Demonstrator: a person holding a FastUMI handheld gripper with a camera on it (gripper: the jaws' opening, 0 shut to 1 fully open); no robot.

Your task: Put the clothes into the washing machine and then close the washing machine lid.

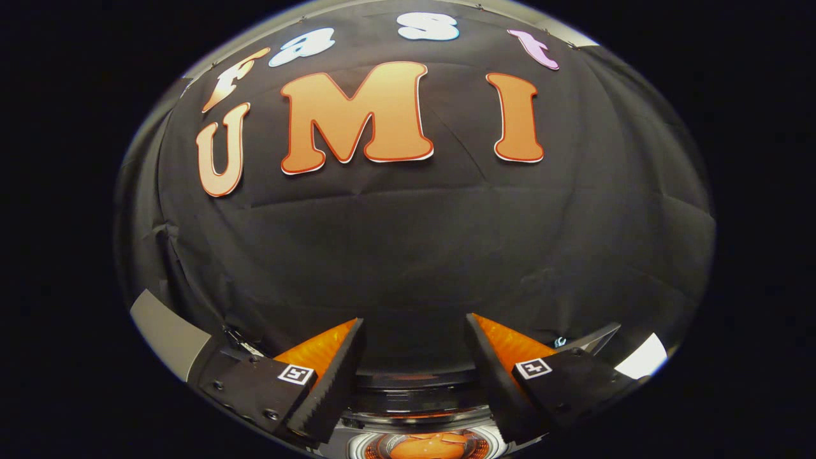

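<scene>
- Claw point(414, 357) first: its two fingers stand well spread, with nothing between them and nothing touching either one, so it is open and empty.
- Booth wall point(414, 255), black cloth, is the largest thing, lying beyond the fingers from 9 through 12 to 3 o'clock.
- Washing machine point(417, 408) sits low at 6 o'clock, between and below the fingers; a dark curved rim and a shiny ring show, most likely the edge of its round opening.
- Clothes point(428, 446): an orange, rumpled shape shows inside that ring at 6 o'clock. It looks like a garment already in the drum, though too little is visible to be sure.
- Lid: I cannot make out where it is or how it stands.
- Judgement on the step: with the claw empty and fabric apparently inside, closing the lid seems to be next. To do it well, tip the claw down to find the lid, take its edge squarely, and swing it shut slowly so no cloth is caught at the rim.
</scene>
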